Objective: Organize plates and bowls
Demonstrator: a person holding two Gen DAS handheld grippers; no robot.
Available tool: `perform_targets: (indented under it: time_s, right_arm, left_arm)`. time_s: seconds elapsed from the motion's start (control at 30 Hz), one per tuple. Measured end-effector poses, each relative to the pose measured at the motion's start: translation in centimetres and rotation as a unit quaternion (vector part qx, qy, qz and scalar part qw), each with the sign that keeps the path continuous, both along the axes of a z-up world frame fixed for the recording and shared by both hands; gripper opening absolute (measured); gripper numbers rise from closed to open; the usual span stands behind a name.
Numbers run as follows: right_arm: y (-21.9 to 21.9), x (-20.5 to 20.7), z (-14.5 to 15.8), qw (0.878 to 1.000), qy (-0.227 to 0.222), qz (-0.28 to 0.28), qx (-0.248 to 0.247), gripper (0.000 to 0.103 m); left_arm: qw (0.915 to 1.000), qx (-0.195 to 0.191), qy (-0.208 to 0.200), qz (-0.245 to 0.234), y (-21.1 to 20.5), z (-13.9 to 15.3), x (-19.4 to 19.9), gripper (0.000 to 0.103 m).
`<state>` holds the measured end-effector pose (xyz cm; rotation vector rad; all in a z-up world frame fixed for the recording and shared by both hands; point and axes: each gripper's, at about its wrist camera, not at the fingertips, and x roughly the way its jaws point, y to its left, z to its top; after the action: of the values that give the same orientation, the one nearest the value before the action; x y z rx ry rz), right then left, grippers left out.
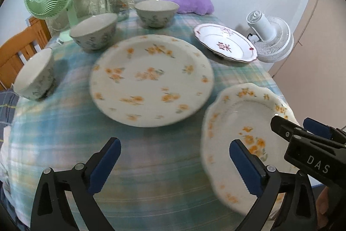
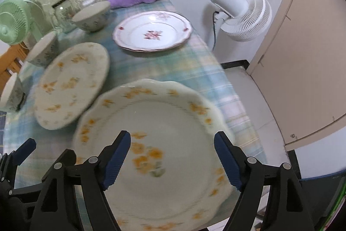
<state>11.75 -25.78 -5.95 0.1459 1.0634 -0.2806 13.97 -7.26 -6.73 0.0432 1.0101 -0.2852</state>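
Right wrist view: right gripper (image 2: 172, 160) hangs over the scalloped plate (image 2: 173, 122) at the table's near right corner, jaws apart, nothing held. Left gripper (image 1: 175, 163), also spread and empty, sits left of that plate; round plate (image 1: 151, 79) lies ahead of it.

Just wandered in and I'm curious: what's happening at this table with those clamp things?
A person is sorting dishes with two hand-held grippers. Both the left gripper and right gripper are open and hold nothing, hovering over the scalloped yellow-flower plate. The round yellow-flower plate, the red-flower plate and three bowls sit separately on the checked tablecloth, nothing stacked yet.
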Motion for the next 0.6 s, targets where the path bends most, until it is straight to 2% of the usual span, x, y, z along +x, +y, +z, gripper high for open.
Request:
perform_targets:
  time_s: [0.3,0.47,0.6]
  right_arm:
    - [8.2,0.1,1.8,0.999,-0.039,0.004,0.001,0.082]
    - [11.6,0.6,2.1,0.999,-0.051,0.004,0.005,0.082]
    - [13.3,1.4,2.1,0.998,-0.056,0.007,0.01,0.082]
  left_arm:
    - [0.9993,0.01,-0.035,-0.011,6.7,1.7,0.2,0.101]
    - [0.9994,-0.002,-0.032,-0.012,9.4,1.6,0.9,0.101]
    - [0.9998,-0.014,-0.011,-0.006,10.1,1.4,2.5,0.101]
